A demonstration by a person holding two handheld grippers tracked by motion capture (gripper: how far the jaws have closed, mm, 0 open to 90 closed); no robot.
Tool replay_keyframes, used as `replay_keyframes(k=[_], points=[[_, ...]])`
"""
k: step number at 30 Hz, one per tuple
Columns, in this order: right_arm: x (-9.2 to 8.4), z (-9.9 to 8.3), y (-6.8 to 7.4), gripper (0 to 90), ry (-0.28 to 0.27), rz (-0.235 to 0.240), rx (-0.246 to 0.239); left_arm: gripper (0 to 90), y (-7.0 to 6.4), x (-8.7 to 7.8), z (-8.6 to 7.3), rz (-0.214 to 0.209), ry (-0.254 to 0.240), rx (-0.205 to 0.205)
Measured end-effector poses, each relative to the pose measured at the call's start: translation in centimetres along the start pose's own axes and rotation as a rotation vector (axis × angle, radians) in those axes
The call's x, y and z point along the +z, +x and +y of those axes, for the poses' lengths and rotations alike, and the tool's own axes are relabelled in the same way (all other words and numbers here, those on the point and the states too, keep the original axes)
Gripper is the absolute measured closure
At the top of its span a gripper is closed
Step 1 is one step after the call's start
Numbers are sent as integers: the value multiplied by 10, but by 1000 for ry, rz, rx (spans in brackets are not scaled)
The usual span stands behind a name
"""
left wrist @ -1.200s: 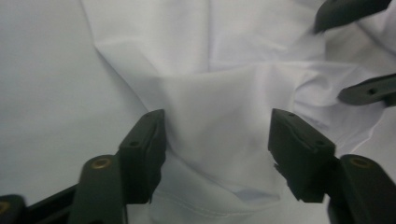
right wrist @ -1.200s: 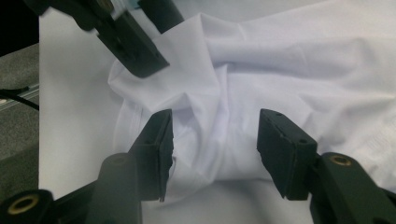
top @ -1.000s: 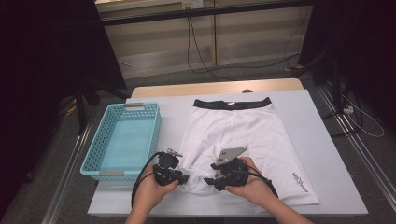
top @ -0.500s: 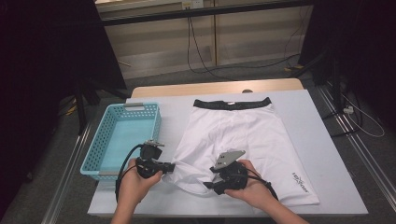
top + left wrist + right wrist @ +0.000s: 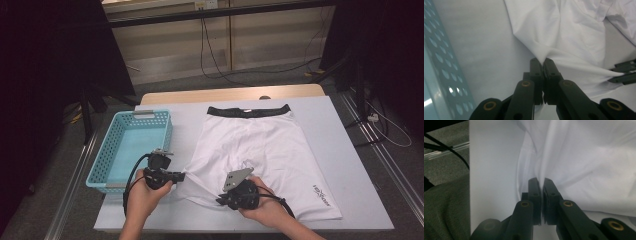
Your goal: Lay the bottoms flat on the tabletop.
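Note:
White shorts (image 5: 260, 145) with a black waistband (image 5: 248, 111) lie flat on the white table, legs toward me. My left gripper (image 5: 181, 176) is shut on the left leg's hem corner and draws it into a taut fold toward the basket. The left gripper view has the cloth (image 5: 564, 30) pinched between the black jaws (image 5: 543, 61), with the other gripper (image 5: 622, 75) at its right edge. My right gripper (image 5: 220, 202) has just closed and is shut on the hem near the front table edge. The fabric (image 5: 586, 157) bunches up from its closed jaws (image 5: 541, 181).
A light blue perforated basket (image 5: 100, 170) stands on the table's left side, close to my left hand; its wall (image 5: 439, 62) runs along the left of the left gripper view. The table's front edge is just behind both hands. Cables lie on the floor beyond the table.
My left hand has moved left, away from the right hand, pulling the hem corner out toward the basket. The right gripper has stayed in place on the hem.

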State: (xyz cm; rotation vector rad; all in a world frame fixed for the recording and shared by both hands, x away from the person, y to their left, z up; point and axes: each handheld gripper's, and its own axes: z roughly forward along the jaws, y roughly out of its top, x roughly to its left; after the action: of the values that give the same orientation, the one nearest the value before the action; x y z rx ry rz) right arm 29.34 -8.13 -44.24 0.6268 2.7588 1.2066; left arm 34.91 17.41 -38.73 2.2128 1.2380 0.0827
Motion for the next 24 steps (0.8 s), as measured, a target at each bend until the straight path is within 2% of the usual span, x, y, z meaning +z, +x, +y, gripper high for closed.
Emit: replay_keyframes(k=[3, 7, 10, 12, 14, 18, 20, 24], points=[[-5, 1, 4, 868, -32, 38, -7, 875, 1, 1, 2, -1, 3, -7], [-6, 2, 12, 863, -14, 74, -41, 873, 0, 1, 4, -1, 0, -6], [-3, 1, 16, 817, -3, 105, -47, 863, -1, 3, 4, -3, 5, -1], [-3, 0, 18, 808, 3, 104, -45, 842, -1, 4, 5, -5, 7, 5], [-4, 1, 17, 753, -14, 100, -46, 785, -2, 4, 6, -5, 2, 3], [-9, 5, 14, 666, -70, 52, -37, 670, -2, 3, 7, -14, -18, -3], [-9, 7, 13, 657, -94, 42, -31, 634, -3, 2, 8, -18, -33, -7], [1, 10, 18, 656, -76, 62, -54, 454, -4, 1, 11, -9, -63, -8]])
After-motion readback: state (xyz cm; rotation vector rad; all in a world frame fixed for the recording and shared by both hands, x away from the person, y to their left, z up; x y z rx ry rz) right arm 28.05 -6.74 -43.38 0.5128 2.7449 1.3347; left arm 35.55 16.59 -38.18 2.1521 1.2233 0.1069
